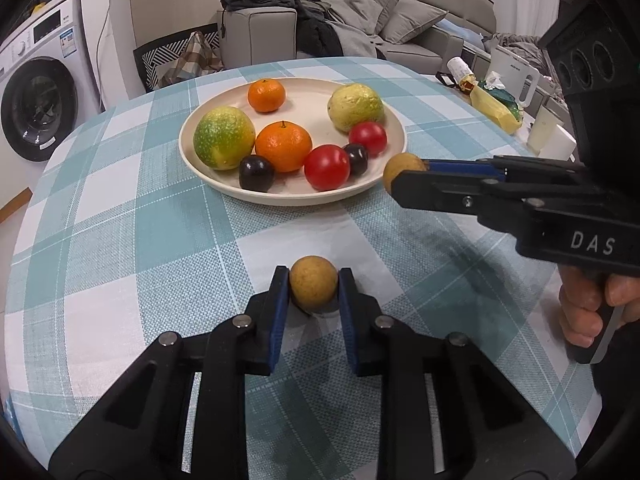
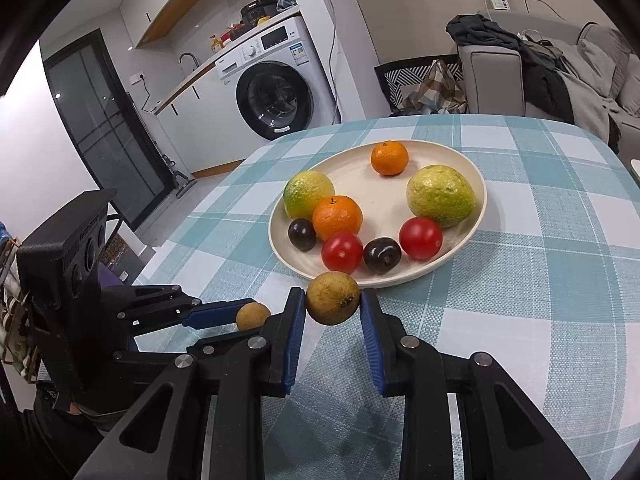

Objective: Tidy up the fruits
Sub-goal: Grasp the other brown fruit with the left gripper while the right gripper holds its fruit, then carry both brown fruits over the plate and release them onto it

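A cream plate (image 1: 280, 200) on the checked tablecloth holds two oranges, two green-yellow fruits, two red tomatoes and two dark plums. My left gripper (image 1: 313, 280) is shut on a small brown round fruit (image 1: 313, 292) that rests on the cloth, well in front of the plate. My right gripper (image 2: 333, 300) is shut on a second brown fruit (image 2: 333, 298), held just before the plate's (image 2: 476, 184) near rim. In the left wrist view, the right gripper (image 1: 408, 176) comes in from the right, its fruit (image 1: 400, 166) beside the plate's edge. A hand (image 1: 584, 312) grips its handle.
A yellow bag (image 1: 494, 108), a white kettle (image 1: 516, 76) and a white cup (image 1: 544, 128) crowd the table's far right edge. A chair (image 2: 416, 80) stands behind the table. A washing machine (image 2: 276, 92) and a grey sofa (image 1: 360, 32) lie beyond.
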### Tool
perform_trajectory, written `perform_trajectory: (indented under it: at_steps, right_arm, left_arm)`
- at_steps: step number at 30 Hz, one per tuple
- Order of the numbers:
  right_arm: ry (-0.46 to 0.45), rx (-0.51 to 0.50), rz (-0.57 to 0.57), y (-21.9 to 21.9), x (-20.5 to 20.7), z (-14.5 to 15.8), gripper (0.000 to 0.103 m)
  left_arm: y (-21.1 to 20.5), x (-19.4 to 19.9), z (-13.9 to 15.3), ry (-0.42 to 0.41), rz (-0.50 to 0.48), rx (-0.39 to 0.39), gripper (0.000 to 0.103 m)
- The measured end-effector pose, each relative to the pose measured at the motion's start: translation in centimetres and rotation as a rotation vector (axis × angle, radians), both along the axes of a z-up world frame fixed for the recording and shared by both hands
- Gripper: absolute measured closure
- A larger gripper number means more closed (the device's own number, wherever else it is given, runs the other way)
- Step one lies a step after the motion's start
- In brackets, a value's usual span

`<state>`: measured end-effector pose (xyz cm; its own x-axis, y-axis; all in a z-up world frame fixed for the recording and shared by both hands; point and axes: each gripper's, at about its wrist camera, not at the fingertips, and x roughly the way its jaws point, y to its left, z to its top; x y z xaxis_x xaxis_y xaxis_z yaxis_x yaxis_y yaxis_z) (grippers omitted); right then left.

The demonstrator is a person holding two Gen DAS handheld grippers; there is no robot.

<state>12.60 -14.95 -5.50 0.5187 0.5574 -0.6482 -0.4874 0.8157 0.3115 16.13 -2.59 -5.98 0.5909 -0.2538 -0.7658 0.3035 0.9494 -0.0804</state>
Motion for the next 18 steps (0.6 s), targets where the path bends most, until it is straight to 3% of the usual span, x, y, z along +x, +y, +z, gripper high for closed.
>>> perform_trajectory:
  at_steps: [18]
  right_arm:
    - [-0.131, 0.016, -0.138, -2.0, -0.1, 1.3, 0.074]
  left_arm:
    - [2.3, 2.3, 4.8, -0.190, 0.150, -0.139, 0.082]
